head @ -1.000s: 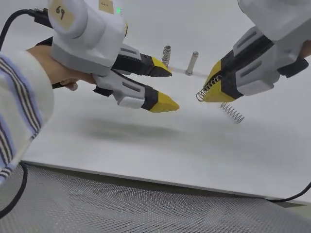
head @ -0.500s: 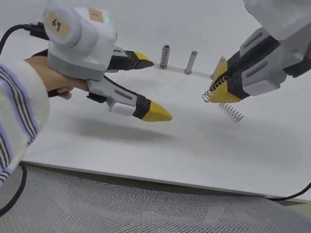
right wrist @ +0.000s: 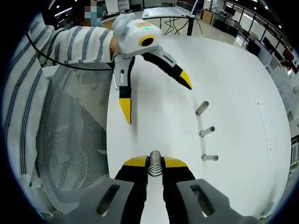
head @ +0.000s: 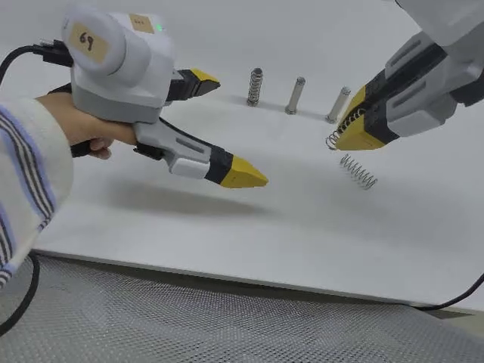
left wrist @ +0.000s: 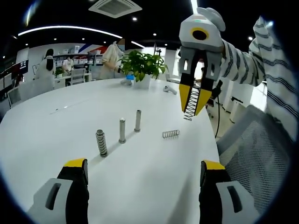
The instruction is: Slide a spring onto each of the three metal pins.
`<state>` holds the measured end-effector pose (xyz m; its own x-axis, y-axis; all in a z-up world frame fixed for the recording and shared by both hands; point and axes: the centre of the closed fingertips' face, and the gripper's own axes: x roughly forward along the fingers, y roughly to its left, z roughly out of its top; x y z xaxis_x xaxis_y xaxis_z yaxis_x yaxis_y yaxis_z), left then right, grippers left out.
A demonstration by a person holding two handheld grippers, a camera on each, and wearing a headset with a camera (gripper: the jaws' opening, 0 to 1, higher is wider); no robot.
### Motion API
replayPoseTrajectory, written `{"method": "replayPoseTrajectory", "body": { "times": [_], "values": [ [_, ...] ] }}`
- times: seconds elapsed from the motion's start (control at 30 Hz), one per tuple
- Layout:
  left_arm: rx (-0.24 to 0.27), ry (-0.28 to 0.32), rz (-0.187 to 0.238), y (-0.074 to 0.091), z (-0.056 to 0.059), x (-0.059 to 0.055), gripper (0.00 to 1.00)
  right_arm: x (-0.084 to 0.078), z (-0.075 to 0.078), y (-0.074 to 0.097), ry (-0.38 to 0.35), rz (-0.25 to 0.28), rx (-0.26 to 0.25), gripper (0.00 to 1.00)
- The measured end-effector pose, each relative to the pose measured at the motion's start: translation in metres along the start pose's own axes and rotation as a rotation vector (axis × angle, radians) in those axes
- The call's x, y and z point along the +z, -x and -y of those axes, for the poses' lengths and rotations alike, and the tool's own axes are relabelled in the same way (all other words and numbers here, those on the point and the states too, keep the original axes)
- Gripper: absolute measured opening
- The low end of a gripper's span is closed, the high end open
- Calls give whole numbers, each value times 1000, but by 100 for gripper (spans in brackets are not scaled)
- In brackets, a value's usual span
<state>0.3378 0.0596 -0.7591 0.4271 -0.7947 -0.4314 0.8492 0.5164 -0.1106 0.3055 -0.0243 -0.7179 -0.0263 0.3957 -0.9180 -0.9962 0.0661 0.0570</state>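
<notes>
Right claw (head: 349,136), closed down to a narrow gap: I am pinching a thin wire spring (head: 340,130) lengthwise between the yellow tips. In the right gripper view its open end is facing straight out from between them (right wrist: 155,169). I am holding it in the air above the white worktop (head: 302,227), just beside the third pin (head: 339,104), which is standing bare.

Next along the row, the middle pin (head: 296,95) is also standing bare, while the first pin (head: 256,85) is already wearing its coil. A loose spring (head: 357,171) is lying on its side on the worktop close below my right claw.

Left claw (head: 227,127), jaws spread wide and gripping nothing: I am hovering it well apart from the pins.

By my reckoning the spring is nearly weightless and soft along its length. It is apt to buckle or flick away under a hard squeeze, so I am favouring a light grip on its flank, with the lower end left free to pass over the pin. The pins are looking stiff and smooth. Whether they are fixed to the worktop I cannot tell.

A sticker (head: 87,39) on the left claw's housing is showing a handwritten "69".
</notes>
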Motion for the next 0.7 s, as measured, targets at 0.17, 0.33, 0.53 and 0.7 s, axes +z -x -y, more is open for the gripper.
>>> {"method": "replayPoseTrajectory", "body": {
  "times": [0.17, 0.33, 0.53, 0.7],
  "values": [
    [19, 2, 16, 1, -2, 5, 98, -2, 6, 3, -57, -11, -4, 8],
    [29, 0, 23, 1, -3, 7, 98, -2, 20, 9, -74, -15, -37, 8],
    [58, -4, -2, 2, -9, 4, 98, 1, 37, 18, -83, -25, -63, 8],
    [62, 8, 6, 2, -9, 6, 98, 4, 44, 20, -87, -43, -55, 8]
  ]
}}
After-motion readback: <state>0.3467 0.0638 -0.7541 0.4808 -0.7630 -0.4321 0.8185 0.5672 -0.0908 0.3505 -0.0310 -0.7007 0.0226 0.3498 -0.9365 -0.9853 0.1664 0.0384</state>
